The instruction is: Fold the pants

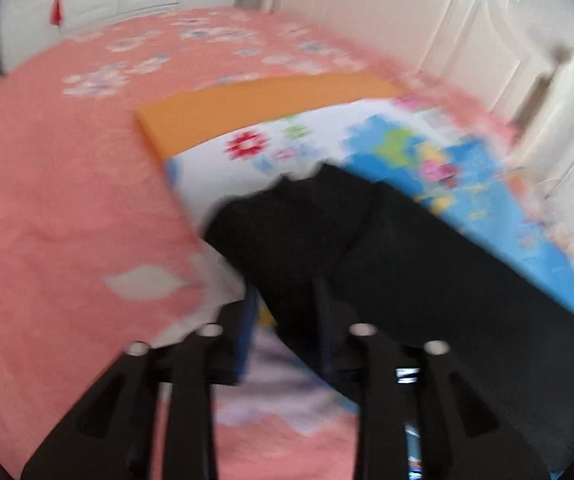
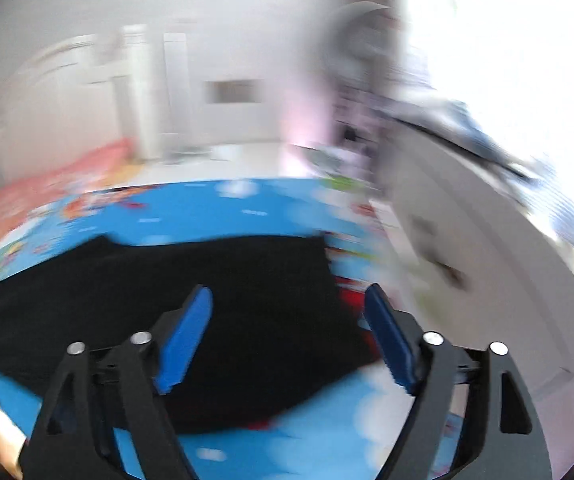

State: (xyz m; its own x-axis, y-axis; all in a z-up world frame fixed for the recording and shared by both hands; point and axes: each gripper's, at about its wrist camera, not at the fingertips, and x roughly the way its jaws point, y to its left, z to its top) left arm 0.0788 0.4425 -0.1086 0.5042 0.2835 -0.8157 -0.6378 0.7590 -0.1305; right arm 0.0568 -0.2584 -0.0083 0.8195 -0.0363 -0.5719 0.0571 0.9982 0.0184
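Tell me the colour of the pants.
Plain black pants, clearest in the right wrist view.

A pink floral bed [image 1: 47,208] carries a colourful mat [image 1: 271,116]; black pants [image 1: 407,264] lie flat on the mat.

Black pants [image 1: 387,248] on colourful mat [image 1: 367,140], pink bedspread [image 1: 67,200] beneath; blurred.

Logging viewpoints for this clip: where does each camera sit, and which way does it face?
Left wrist: on the left hand-held gripper, looking along its fingers over black pants on a colourful play mat atop a pink bedspread, toward white doors; only gripper parts show.
Right wrist: on the right hand-held gripper, jaws open above the pants, facing a blurred white room.
Shared: pants and mat.
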